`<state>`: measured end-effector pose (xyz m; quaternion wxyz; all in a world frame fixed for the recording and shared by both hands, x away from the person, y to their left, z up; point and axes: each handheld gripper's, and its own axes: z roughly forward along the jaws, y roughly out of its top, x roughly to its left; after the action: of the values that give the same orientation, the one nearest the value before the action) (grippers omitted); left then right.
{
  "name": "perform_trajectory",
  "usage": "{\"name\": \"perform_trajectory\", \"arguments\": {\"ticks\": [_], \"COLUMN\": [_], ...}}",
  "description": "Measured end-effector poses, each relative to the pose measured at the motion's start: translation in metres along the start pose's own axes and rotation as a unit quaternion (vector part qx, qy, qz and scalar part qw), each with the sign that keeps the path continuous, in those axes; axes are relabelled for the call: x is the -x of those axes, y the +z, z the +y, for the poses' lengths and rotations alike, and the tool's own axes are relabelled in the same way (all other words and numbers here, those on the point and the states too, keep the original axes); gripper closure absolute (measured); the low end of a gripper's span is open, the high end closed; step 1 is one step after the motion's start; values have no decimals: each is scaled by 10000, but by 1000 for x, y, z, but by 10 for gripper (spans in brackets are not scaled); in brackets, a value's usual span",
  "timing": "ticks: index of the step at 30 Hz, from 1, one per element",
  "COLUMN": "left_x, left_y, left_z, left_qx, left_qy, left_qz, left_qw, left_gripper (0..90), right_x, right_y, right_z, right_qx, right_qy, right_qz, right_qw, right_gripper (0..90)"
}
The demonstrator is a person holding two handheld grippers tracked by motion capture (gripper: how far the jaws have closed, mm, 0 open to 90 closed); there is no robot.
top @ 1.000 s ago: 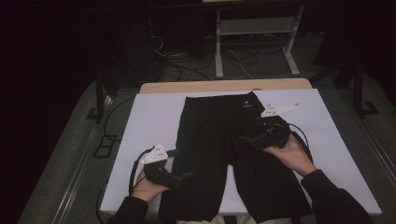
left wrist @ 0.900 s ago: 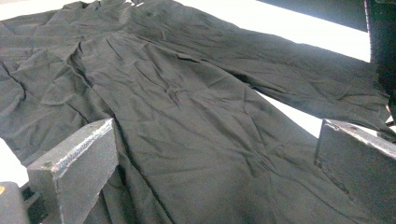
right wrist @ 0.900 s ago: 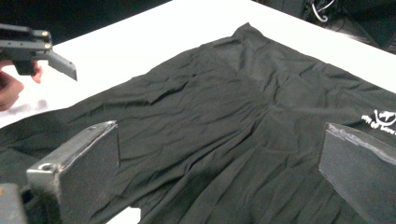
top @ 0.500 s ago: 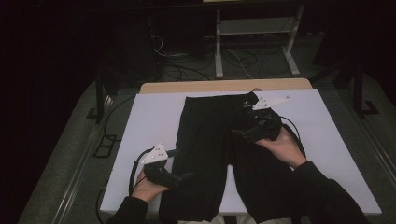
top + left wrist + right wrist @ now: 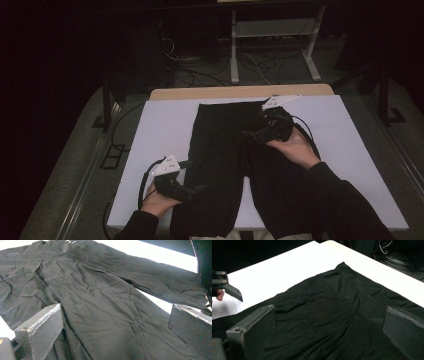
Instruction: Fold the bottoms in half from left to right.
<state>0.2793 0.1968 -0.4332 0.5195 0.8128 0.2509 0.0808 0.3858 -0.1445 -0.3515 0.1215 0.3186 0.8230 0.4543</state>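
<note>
A pair of black trousers (image 5: 235, 165) lies flat on the white desk (image 5: 150, 135), waistband toward the far edge, the two legs running back to the near edge with a narrow wedge of white showing between them. Beyond the white top runs a strip of bare wood (image 5: 240, 92), and past that, on the dark floor, stand a white frame (image 5: 272, 40) and a tangle of cables (image 5: 250, 62). A dark stand (image 5: 106, 105) rises at the desk's far left corner. Nothing lies on the trousers or between either claw and the cloth.

The left claw (image 5: 197, 190) sits low near the front edge, at the outer side of the left leg, held by a hand (image 5: 157, 202) that comes in from the bottom, its cable looping over the white top. In the left gripper view its jaws stand wide apart over creased cloth (image 5: 105, 302), holding nothing; whether they touch the fabric is hard to tell.

The right claw (image 5: 250, 134) is over the upper right part of the trousers, near the waistband, pointing left across them. The right hand (image 5: 295, 147) grips it from behind, the dark sleeve (image 5: 340, 200) stretched forward over the right leg. In the right gripper view its jaws are likewise spread wide and empty above the cloth (image 5: 332, 315), with the left claw (image 5: 227, 287) showing farther off at the edge.
</note>
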Motion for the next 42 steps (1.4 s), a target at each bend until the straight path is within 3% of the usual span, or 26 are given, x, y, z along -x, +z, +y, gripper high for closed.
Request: {"name": "perform_trajectory", "arguments": {"ticks": [24,42], "left_x": [0,1], "left_y": [0,-1], "left_z": [0,-1], "left_qx": [-7,0], "left_qy": [3,6], "left_qz": [-20,-34], "left_qw": [10000,10000], "left_gripper": [0,0], "right_x": [17,31], "right_y": [32,57], "right_z": [37,47], "right_qx": [-36,-67], "right_qy": [66,238], "right_qz": [-131,-329], "right_qw": [9999,9992], "right_gripper": [0,0]}}
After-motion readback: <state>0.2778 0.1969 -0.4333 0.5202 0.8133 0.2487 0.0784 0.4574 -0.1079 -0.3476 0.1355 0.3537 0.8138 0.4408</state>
